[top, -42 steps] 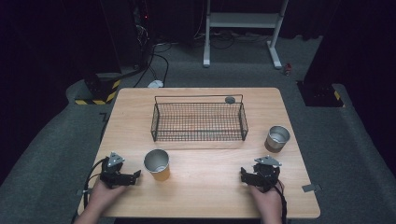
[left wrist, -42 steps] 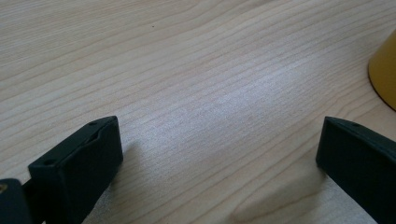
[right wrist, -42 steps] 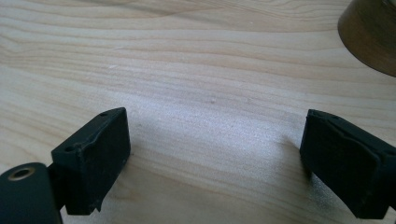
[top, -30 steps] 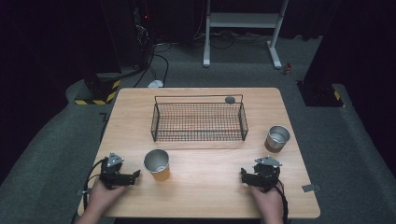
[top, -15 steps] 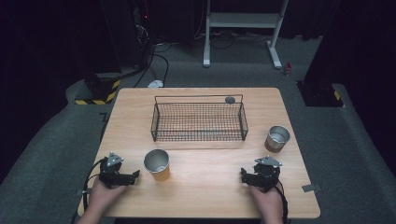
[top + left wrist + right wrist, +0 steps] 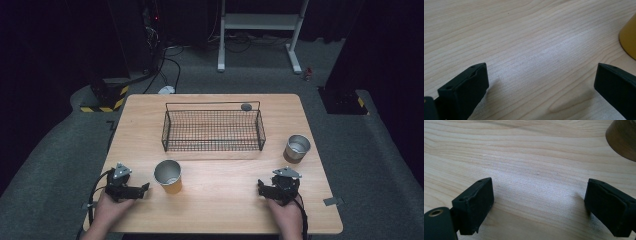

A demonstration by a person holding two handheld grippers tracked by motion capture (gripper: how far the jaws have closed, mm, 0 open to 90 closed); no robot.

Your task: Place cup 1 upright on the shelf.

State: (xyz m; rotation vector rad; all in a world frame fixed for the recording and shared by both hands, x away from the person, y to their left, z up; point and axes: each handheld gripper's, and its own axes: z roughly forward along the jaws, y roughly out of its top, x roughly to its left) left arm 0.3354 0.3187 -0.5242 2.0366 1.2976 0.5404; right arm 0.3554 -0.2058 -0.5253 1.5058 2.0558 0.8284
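Note:
My left gripper [image 6: 126, 185] rests low over the table's near left, jaws wide open with only bare wood between them [image 6: 541, 72]. A yellow cup [image 6: 168, 176] with a shiny inside stands upright just to its right, and its side shows at the edge of the left gripper view [image 6: 629, 41]. My right gripper [image 6: 278, 185] sits at the near right, also open over bare wood [image 6: 540, 187]. A silver cup [image 6: 297, 148] stands upright beyond it to the right, and its lower side shows in the right gripper view [image 6: 622, 138].
A black wire basket [image 6: 213, 131] stands at the middle back of the wooden table [image 6: 225, 210]. A small dark disc [image 6: 246, 106] lies behind the basket. Cables, a striped floor block and a white stand are on the carpet past the far edge.

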